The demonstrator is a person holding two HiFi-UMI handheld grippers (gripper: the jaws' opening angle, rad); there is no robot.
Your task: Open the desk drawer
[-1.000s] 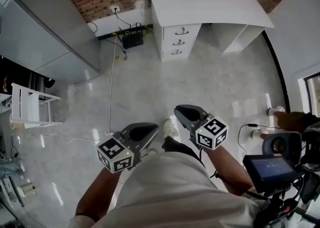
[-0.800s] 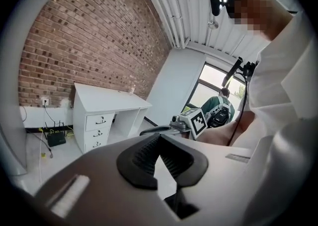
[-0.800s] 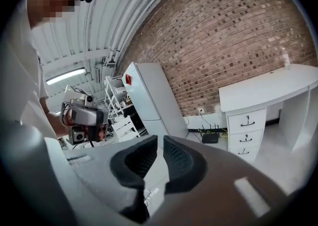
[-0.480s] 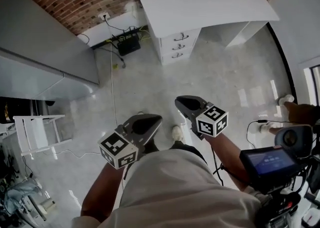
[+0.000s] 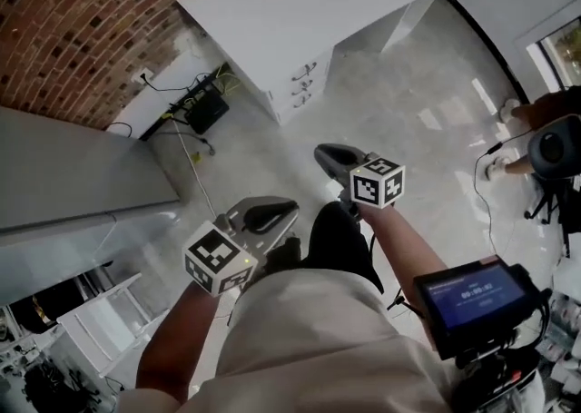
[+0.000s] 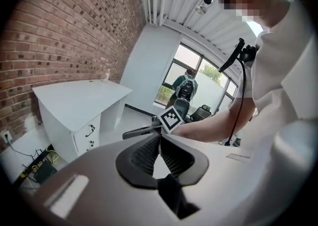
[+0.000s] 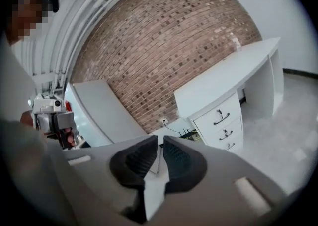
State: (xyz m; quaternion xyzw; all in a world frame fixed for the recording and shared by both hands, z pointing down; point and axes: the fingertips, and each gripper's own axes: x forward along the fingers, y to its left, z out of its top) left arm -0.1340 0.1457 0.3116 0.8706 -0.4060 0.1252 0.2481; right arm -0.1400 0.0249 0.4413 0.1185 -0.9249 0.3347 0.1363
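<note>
Holding left tongs (image 5: 277, 213), right tongs (image 5: 329, 156), facing three drawers (image 5: 304, 84).

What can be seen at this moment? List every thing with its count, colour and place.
desk: one, white, against the brick wall
drawers: three, white with dark handles, stacked in the desk's pedestal, all shut
brick wall: one, red-brown, behind the desk
black box: one, with cables, on the floor by the wall beside the desk
grey cabinet: one, along the wall, left of the head view
screen: one, black with a blue display, lower right of the head view
second person: one, dark clothing, by the window
left gripper: one, grey with a marker cube, jaws together, empty
right gripper: one, grey with a marker cube, jaws together, empty
</note>
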